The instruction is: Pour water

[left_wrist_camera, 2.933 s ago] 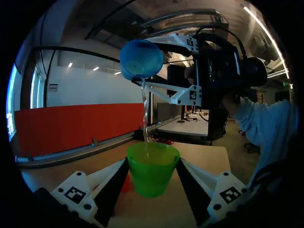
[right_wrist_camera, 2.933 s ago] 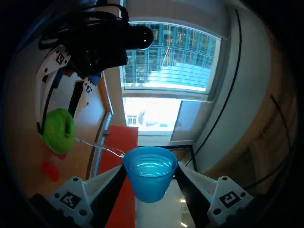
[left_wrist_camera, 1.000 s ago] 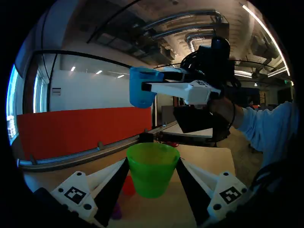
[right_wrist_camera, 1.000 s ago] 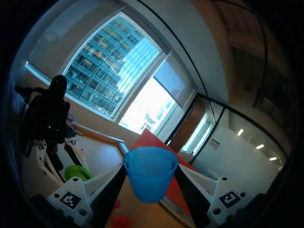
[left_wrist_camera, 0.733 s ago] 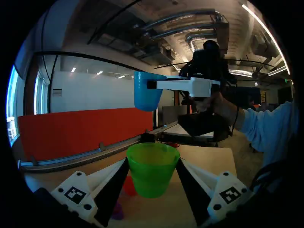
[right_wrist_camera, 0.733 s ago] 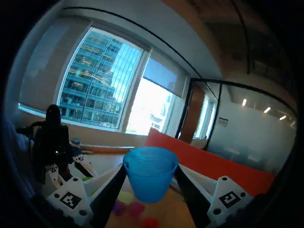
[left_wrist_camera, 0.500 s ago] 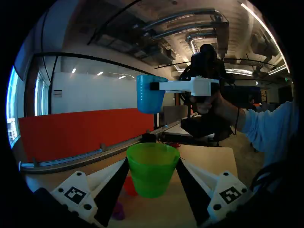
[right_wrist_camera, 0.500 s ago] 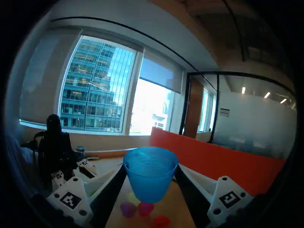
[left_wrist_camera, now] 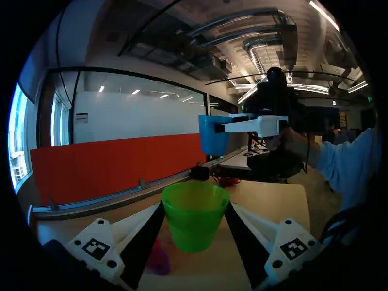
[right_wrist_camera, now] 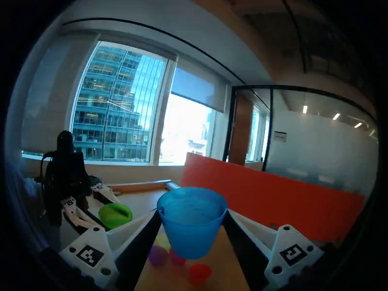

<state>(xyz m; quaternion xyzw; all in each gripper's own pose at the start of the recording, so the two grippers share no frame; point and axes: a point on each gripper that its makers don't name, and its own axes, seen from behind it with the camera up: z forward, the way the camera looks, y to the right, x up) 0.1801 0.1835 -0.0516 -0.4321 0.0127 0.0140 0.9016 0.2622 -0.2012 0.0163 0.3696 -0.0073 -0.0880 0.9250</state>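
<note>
Your left gripper [left_wrist_camera: 194, 209] pinches the green plastic cup [left_wrist_camera: 195, 232] between its jaws; hold it level. Your right gripper [right_wrist_camera: 192, 213] likewise pinches the upright blue plastic cup [right_wrist_camera: 192, 235]. The pour appears complete: lower this cup gently onto the wooden tabletop [right_wrist_camera: 225, 276], clear of the small coloured pieces [right_wrist_camera: 200, 273].

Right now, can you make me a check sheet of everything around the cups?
Surface: light wooden table.
Job's things: green cup and blue cup, both upright, held apart.
Clutter: small red piece and purple piece on the table.
Tongs: left tongs shut on the green cup; right tongs shut on the blue cup.
Cables: thin dark cord by the hand holding the right tongs.
Surroundings: orange partition, big windows.
</note>
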